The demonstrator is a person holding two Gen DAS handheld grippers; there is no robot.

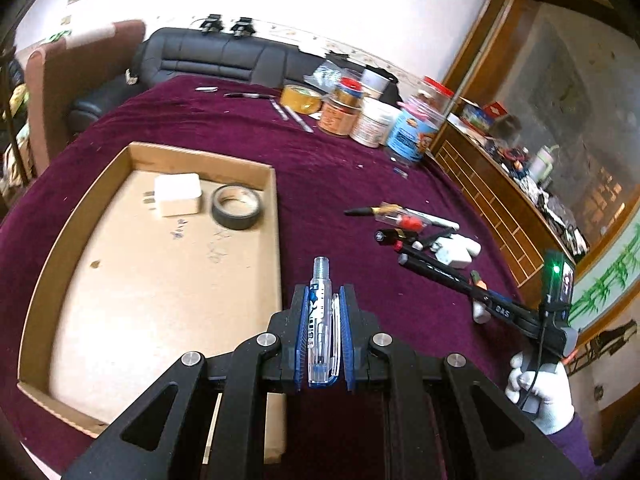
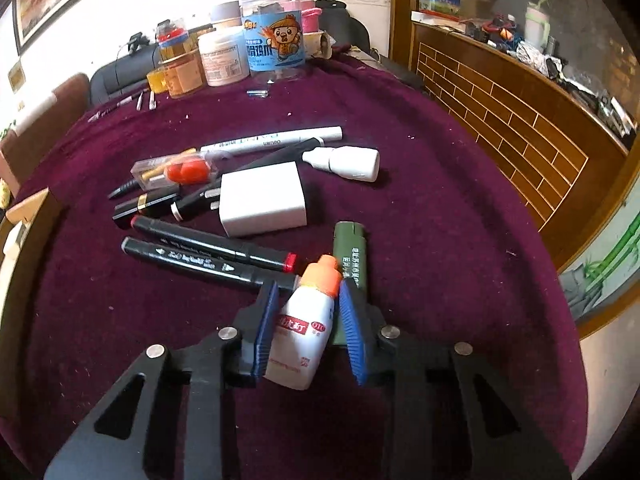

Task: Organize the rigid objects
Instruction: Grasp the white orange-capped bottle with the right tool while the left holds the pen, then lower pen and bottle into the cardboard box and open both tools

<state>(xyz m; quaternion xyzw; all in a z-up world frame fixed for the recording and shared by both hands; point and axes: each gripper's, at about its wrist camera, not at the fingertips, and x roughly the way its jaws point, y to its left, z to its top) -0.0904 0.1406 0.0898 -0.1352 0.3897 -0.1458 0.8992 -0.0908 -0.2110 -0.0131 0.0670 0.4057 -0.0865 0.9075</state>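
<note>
My left gripper (image 1: 325,290) is shut on a clear blue-printed pen (image 1: 320,320), held just right of a shallow cardboard tray (image 1: 276,216). In the tray lie a white charger (image 1: 178,194) and a grey tape roll (image 1: 236,206). My right gripper (image 2: 310,286) is shut on a small white bottle with an orange cap (image 2: 300,332), tilted between the blue pads. Beyond it lies a pile: two black markers (image 2: 208,246), a green lighter (image 2: 352,256), a white charger (image 2: 262,204), a white dropper bottle (image 2: 348,162), a white marker (image 2: 272,140) and a clear case (image 2: 176,170).
Jars and tubs (image 2: 276,40) stand at the far edge of the purple cloth (image 2: 440,220), with small pens and a yellow tape roll (image 1: 300,98) beside them. A wooden cabinet (image 2: 500,120) borders the right side, a black sofa (image 1: 216,56) the back. A gloved hand (image 1: 540,392) holds the right gripper.
</note>
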